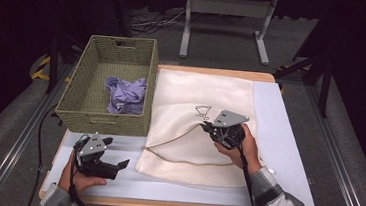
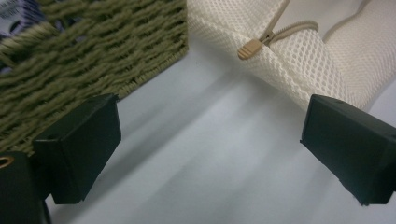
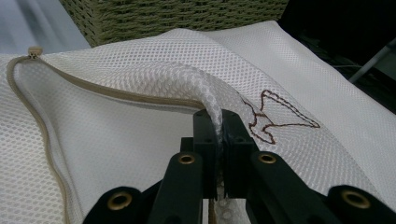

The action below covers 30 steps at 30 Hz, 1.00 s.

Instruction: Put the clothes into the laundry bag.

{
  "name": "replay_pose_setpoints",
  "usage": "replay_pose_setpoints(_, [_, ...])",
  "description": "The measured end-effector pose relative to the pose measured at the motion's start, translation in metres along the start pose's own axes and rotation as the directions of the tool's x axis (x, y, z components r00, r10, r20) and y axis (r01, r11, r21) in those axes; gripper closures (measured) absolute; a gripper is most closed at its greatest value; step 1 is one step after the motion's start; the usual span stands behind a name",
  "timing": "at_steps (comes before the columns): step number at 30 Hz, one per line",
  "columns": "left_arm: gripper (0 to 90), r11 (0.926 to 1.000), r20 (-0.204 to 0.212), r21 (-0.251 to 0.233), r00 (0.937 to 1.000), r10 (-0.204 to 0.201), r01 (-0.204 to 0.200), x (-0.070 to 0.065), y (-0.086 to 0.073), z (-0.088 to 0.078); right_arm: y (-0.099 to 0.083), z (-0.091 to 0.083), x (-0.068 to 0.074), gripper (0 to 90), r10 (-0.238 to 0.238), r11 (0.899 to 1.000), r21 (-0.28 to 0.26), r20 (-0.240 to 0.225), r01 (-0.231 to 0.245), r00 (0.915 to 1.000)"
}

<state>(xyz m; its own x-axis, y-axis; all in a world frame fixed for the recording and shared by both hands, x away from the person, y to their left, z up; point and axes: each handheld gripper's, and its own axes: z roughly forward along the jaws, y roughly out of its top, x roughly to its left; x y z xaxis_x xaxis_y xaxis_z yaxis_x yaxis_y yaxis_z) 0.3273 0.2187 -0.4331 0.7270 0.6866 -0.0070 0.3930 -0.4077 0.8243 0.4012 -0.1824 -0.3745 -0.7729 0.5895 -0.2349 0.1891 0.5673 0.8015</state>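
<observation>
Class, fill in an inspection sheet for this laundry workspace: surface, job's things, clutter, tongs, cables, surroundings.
Surface: white table top, wooden edge.
Job's things: cream mesh bag, zip open; purple garment in woven basket.
Clutter: nothing seen.
Tongs: right tongs shut, pinching a fold of the mesh bag; left tongs open, holding nothing.
Cables: one trails from each of the tongs; more on the floor.
Surroundings: dark room, metal stand behind.
</observation>
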Motion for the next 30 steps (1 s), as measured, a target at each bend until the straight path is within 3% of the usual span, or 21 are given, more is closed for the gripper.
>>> replay_pose_setpoints(11, [5.6, 0.9968, -0.048, -0.068, 0.9981, 0.039, -0.042, 0.01, 0.02, -0.024, 0.001, -0.004, -0.004, 86.5, 0.006, 1.0, -0.009, 0.001, -0.006, 1.0])
replay_pose_setpoints(15, [5.4, 0.9953, -0.081, -0.079, 0.9955, 0.05, -0.056, 0.021, 0.04, -0.031, 0.002, -0.006, -0.006, 86.5, 0.012, 1.0, -0.018, -0.001, -0.012, 0.9999])
replay_pose_setpoints(19, [4.6, 0.9947, -0.089, -0.079, 0.9943, 0.058, -0.065, 0.032, 0.057, -0.034, 0.001, -0.007, -0.007, 86.3, 0.014, 1.0, -0.02, -0.004, -0.014, 0.9999])
replay_pose_setpoints(24, [4.3, 0.9933, -0.089, -0.053, 0.9912, 0.098, -0.103, 0.044, 0.084, -0.029, 0.001, -0.009, -0.008, 86.3, 0.021, 1.0, -0.022, -0.01, -0.021, 0.9997])
replay_pose_setpoints(30, [4.0, 0.9941, -0.09, -0.015, 0.9904, 0.105, -0.107, 0.063, 0.108, -0.009, 0.0, -0.008, -0.008, 86.3, 0.021, 1.0, -0.02, -0.018, -0.021, 0.9996])
